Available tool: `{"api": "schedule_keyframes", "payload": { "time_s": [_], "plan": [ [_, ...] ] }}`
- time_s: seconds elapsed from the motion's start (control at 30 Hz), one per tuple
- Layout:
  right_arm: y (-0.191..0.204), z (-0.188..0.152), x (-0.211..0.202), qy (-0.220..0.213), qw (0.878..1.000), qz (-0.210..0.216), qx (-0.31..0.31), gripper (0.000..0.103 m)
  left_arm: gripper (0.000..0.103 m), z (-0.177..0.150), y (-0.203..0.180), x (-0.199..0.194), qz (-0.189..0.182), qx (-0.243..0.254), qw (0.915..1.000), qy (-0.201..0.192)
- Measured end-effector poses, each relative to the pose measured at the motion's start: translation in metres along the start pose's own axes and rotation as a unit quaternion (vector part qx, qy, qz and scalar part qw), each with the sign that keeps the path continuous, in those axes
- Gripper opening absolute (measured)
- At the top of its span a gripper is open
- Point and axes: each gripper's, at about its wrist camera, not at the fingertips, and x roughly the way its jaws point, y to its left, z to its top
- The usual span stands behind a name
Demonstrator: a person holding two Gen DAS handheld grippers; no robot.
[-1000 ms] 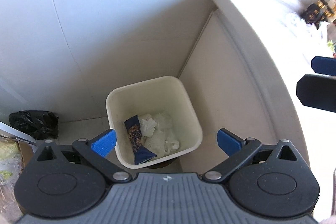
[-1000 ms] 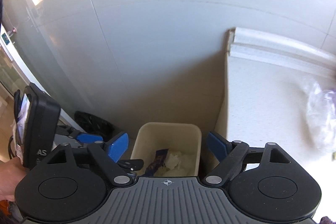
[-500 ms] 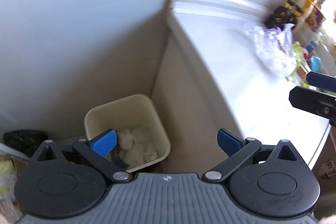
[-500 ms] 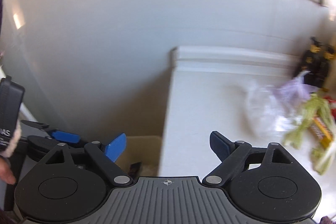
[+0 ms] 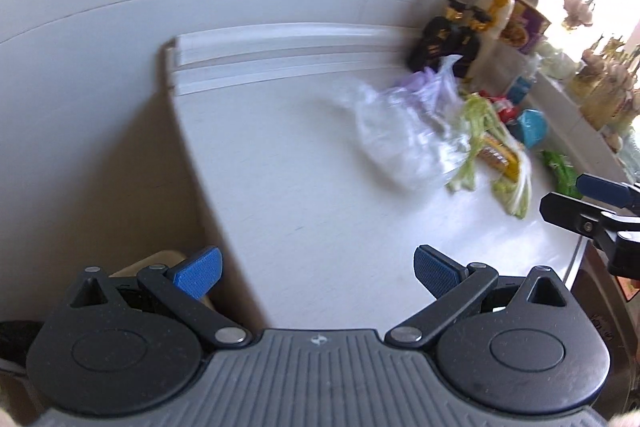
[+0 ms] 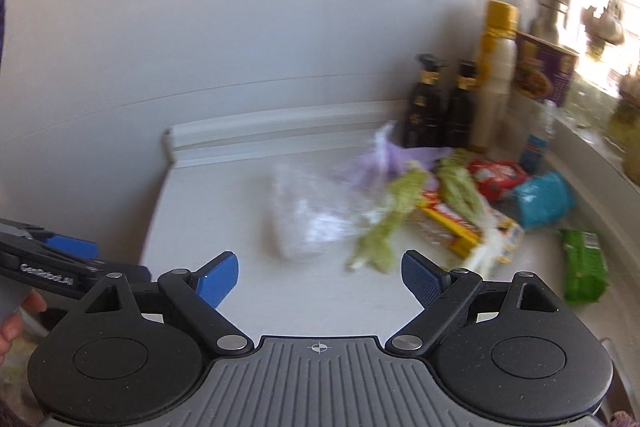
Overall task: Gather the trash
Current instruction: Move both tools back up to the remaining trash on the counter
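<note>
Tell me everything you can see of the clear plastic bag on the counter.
The clear plastic bag is thin, crumpled and see-through, blurred in both views. It lies slumped on the white counter, nearest the counter's left end among the litter. A purple bag lies behind it and green leaves beside it. No hand-held gripper touches it.

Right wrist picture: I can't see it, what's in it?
The open right gripper, empty, points at a white counter with a clear bag, greens and wrappers. Bottles stand by the wall.

Trash heaped toward countertop (image 6: pixel 224 211) back-right: crumpled clear plastic bag (image 6: pixel 304 219) leftmost, purple bag (image 6: pixel 380 159) behind it, green wrapper (image 6: pixel 584 267) nearest the front edge.
</note>
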Motion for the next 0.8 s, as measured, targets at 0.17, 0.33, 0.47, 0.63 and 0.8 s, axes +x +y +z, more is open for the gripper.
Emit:
{"api": "schedule_keyframes", "payload": {
  "time_s": [0.17, 0.33, 0.47, 0.63, 0.8],
  "plan": [
    [-0.054, 0.001, 0.010, 0.000, 0.999, -0.037, 0.038, 0.091, 0.102, 0.015, -0.030, 0.024, -0.028, 0.013, 0.9994, -0.014],
    [-0.102, 0.005, 0.027, 0.005, 0.995, -0.071, 0.073, 0.091, 0.101, 0.030, -0.053, 0.049, -0.054, 0.016, 0.9980, -0.028],
    [-0.134, 0.008, 0.044, 0.007, 0.990, -0.091, 0.106, 0.091, 0.099, 0.042, -0.064, 0.070, -0.070, 0.015, 0.9969, -0.033],
    [-0.164, 0.015, 0.064, 0.003, 0.981, -0.104, 0.165, 0.091, 0.095, 0.048, -0.067, 0.086, -0.075, 0.004, 0.9964, -0.040],
    [-0.184, 0.020, 0.089, 0.000, 0.965, -0.111, 0.239, 0.091, 0.080, 0.051, -0.063, 0.102, -0.074, -0.025, 0.9964, -0.032]
  ]
}}
